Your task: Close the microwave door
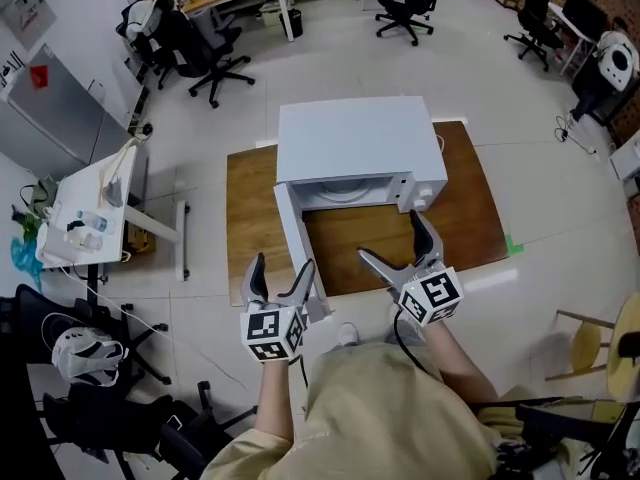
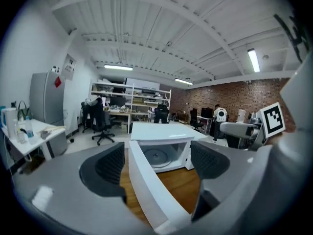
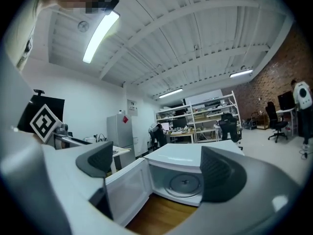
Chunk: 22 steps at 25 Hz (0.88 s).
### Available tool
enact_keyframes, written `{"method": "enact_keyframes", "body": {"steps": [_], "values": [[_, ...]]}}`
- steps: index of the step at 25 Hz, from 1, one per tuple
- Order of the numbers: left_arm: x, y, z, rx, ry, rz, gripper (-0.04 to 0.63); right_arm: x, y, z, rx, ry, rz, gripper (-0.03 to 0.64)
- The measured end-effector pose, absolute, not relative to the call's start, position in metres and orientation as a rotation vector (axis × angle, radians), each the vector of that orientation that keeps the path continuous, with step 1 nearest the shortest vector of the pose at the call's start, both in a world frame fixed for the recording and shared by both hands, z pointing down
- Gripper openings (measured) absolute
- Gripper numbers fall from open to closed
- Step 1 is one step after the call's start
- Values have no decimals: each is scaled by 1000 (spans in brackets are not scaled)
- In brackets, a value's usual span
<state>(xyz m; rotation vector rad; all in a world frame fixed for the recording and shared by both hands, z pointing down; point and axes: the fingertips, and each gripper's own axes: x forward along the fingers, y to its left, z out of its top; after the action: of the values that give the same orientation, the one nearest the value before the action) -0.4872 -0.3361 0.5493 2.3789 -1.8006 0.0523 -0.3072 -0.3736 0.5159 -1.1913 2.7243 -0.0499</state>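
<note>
Now, the white microwave door [image 1: 292,233] is seen swung open at centre frame, edge-on between the parted jaws of the nearer left gripper [image 1: 283,265]; those of the right gripper [image 1: 390,235] are spread, empty.

No legible text, brand or number found in any view. The left marker cube [image 1: 272,334] and right marker cube [image 1: 432,295] carry black-and-white square code patterns only, with no letters. The refrigerator [image 1: 62,113] bears a red label [image 1: 40,75] whose print is too small to read. The wall notice [image 1: 27,15] shows marks that cannot be made out. The microwave [image 1: 355,143] shows no readable marking.
</note>
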Motion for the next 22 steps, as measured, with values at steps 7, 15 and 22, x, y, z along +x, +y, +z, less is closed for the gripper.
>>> {"method": "enact_keyframes", "body": {"steps": [7, 15, 22], "values": [[-487, -349, 626, 2139, -1497, 171, 428, -260, -407, 515, -1160, 2746, -116, 545], [-473, -347, 663, 2054, -1368, 230, 417, -230, -434, 525, -1191, 2816, -110, 545], [-456, -340, 697, 1971, -1143, 165, 242, -216, -437, 531, -1183, 2800, -149, 543]]}}
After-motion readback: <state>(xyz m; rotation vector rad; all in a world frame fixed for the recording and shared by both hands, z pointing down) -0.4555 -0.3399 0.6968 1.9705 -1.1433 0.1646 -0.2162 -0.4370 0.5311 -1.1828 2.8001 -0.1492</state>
